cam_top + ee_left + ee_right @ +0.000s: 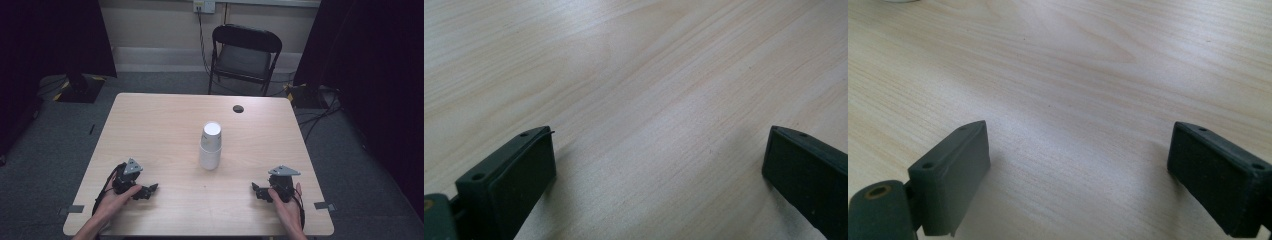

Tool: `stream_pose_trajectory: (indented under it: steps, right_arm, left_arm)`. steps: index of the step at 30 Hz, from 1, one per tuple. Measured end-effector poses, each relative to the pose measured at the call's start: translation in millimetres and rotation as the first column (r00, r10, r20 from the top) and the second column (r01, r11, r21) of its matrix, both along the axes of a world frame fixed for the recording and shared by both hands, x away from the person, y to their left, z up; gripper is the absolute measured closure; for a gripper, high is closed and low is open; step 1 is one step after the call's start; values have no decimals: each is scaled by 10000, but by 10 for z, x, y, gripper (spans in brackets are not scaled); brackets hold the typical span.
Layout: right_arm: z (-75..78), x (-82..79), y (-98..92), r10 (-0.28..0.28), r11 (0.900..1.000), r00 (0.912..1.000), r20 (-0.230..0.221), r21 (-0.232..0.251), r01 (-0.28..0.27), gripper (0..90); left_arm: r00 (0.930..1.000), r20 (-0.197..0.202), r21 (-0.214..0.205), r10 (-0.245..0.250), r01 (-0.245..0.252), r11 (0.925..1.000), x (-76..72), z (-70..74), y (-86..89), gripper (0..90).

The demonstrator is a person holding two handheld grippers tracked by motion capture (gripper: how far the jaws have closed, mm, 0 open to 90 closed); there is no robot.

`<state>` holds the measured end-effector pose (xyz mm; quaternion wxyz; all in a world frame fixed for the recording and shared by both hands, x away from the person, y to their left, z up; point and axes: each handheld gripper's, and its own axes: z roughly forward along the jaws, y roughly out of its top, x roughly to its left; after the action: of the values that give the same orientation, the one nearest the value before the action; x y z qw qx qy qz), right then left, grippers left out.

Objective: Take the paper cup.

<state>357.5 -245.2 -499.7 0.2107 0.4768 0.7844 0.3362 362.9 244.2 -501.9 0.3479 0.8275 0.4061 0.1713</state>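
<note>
A stack of white paper cups (210,145) stands upside down near the middle of the light wooden table (150,125). My left gripper (150,190) rests on the table near the front left, held by a hand, its jaws pointing right. In the left gripper view the left gripper (659,150) is open over bare wood. My right gripper (256,190) rests at the front right, its jaws pointing left. The right gripper (1078,150) is open in its own view, nothing between the jaws. Both lie well short of the cups.
A small dark round hole (238,108) sits near the table's far edge. A black folding chair (244,55) stands behind the table. Cables (320,115) run over the grey floor at the right. Dark curtains hang at both sides.
</note>
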Motion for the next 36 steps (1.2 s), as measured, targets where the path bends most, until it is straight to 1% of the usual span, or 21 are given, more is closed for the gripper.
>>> stream_pose_trajectory:
  steps: [5,6,9,10,11,12,13,16,18,22,23,24,25,26,27,28,30,31,33,34,36]
  right_arm:
    - [0,0,0,-10,10000,10000,5,-3,10,95]
    - [0,0,0,-11,10000,10000,3,-4,11,95]
    - [0,0,0,-14,10000,10000,0,-1,14,95]
    - [0,0,0,-10,10000,10000,2,-2,10,95]
    - [0,0,0,-9,10000,10000,3,-4,9,95]
    - [0,0,0,-10,10000,10000,1,-2,10,95]
    - [0,0,0,-9,10000,10000,3,-3,9,95]
    - [0,1,-1,-3,10000,10000,6,-9,3,95]
    - [0,0,0,-8,10000,10000,6,-6,8,95]
    - [0,0,0,-8,10000,10000,2,-2,8,95]
    - [0,0,-1,-7,10000,10000,5,-6,7,95]
    - [0,1,-1,-1,10000,10000,8,-9,1,95]
    - [0,1,-1,-6,10000,10000,4,-6,6,95]
    - [0,0,0,-9,10000,10000,2,-4,9,95]
    - [0,0,0,-9,10000,10000,2,-4,9,95]
    - [0,0,0,-9,10000,10000,3,-5,9,95]
    - [0,0,-1,-6,10000,10000,3,-6,6,95]
    - [0,0,-1,-7,10000,10000,2,-5,7,95]
    - [1,0,0,-10,10000,10000,1,-2,10,95]
    - [0,0,0,-9,10000,10000,1,-5,9,95]
    - [0,0,0,-9,10000,10000,3,-5,9,95]
  left_arm:
    - [10000,2,-3,3,-3,10000,0,0,0,2]
    - [10000,27,47,-21,21,10000,1,2,7,3]
    - [10000,-7,-11,55,-55,10000,-9,7,11,10]
    - [10000,12,19,79,-79,10000,-16,20,19,34]
    - [9999,15,-42,116,-116,9999,-26,30,25,76]
    - [9999,39,8,109,-109,9999,-33,41,39,118]
    - [9998,60,-35,197,-197,9998,-44,44,45,158]
    - [9999,-2,-6,120,-120,9999,-77,55,63,162]
    - [9999,129,-36,50,-49,10000,-99,78,72,160]
    - [9998,223,-449,-4,14,9990,-121,126,60,165]
    - [9995,293,-472,-69,83,9989,-124,146,59,166]
    - [9990,453,-400,-59,77,9992,-129,166,54,168]
    - [9985,545,-458,-19,44,9989,-138,181,39,174]
    - [9983,583,-527,-72,103,9986,-146,194,24,179]
    - [9978,632,-475,-202,232,9986,-149,209,12,182]
    - [9978,615,-507,-261,292,9983,-158,220,-4,187]
    - [9971,638,-748,-412,459,9961,-177,249,-48,197]
    - [9967,653,-766,-478,528,9957,-184,263,-56,197]
    - [9947,846,-961,-576,657,9932,-201,296,-77,196]
    - [9945,891,-1141,-554,654,9913,-211,309,-86,195]
    - [9918,1116,-1334,-620,768,9881,-226,352,-89,192]
